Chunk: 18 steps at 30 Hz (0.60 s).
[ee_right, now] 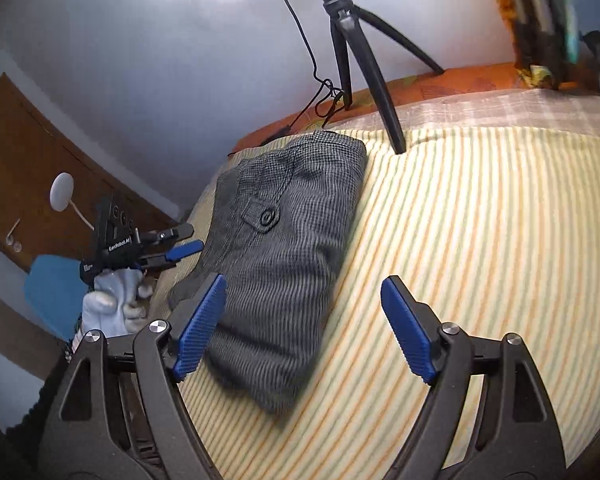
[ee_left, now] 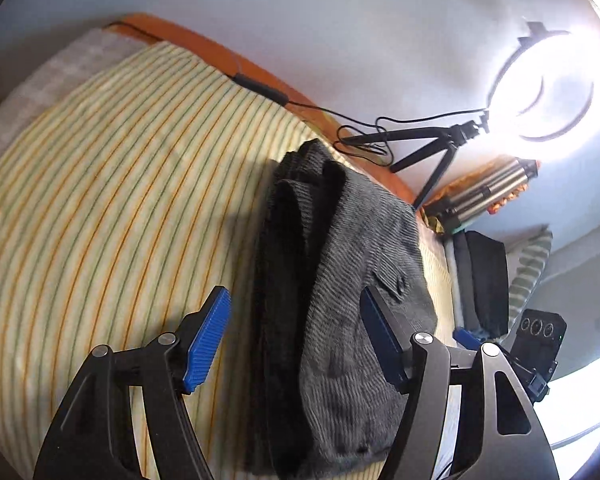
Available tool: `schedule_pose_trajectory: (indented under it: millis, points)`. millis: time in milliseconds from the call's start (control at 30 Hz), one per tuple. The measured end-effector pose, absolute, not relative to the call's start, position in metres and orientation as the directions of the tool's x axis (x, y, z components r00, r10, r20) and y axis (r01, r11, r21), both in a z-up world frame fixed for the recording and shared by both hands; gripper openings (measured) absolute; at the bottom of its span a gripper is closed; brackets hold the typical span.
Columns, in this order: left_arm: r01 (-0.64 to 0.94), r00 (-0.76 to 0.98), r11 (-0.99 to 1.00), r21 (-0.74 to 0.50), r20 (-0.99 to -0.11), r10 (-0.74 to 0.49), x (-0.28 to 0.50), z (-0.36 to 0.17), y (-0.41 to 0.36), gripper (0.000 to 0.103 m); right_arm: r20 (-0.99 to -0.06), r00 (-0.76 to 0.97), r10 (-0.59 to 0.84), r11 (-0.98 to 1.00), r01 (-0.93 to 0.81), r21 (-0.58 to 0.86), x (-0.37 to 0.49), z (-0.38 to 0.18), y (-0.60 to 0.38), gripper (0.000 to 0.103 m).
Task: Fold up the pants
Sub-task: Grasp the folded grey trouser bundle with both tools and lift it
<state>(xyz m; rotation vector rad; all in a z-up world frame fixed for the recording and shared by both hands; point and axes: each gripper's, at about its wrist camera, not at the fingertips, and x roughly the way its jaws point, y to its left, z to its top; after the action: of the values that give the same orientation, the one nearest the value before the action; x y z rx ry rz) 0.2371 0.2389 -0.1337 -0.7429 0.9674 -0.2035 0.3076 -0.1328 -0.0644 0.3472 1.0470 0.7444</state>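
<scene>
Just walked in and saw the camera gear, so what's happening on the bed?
A person with a handheld gripper in each hand is folding pants. The grey pants lie in a folded bundle on the striped bedsheet. The left gripper and the right gripper are both open, holding nothing.

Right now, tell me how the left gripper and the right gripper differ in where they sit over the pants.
The left gripper has the folded pants between its open fingers; the right gripper has mostly striped sheet between its fingers. The left finger of the right gripper overlaps the pants' edge; the left gripper straddles their middle. Both are open and hold nothing.
</scene>
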Motion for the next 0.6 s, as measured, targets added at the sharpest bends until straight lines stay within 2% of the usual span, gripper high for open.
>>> schedule_pose_trajectory:
  millis: [267,433,600]
  points:
    - [-0.144,0.542,0.723,-0.675,-0.665,-0.513,0.256,-0.149,0.232,0.067,-0.644,0.211,0.735,0.675,-0.326,0.662,0.353,-0.106,-0.105,0.082]
    - [-0.109,0.554,0.72,-0.685,-0.644,-0.528,0.263,-0.149,0.226,0.07,-0.619,0.166,0.767,0.635,-0.33,0.699,0.359,-0.12,-0.092,0.082]
    - [-0.074,0.565,0.718,-0.692,-0.622,-0.541,0.262,-0.151,0.223,0.068,-0.601,0.142,0.786,0.608,-0.353,0.711,0.355,-0.126,-0.082,0.081]
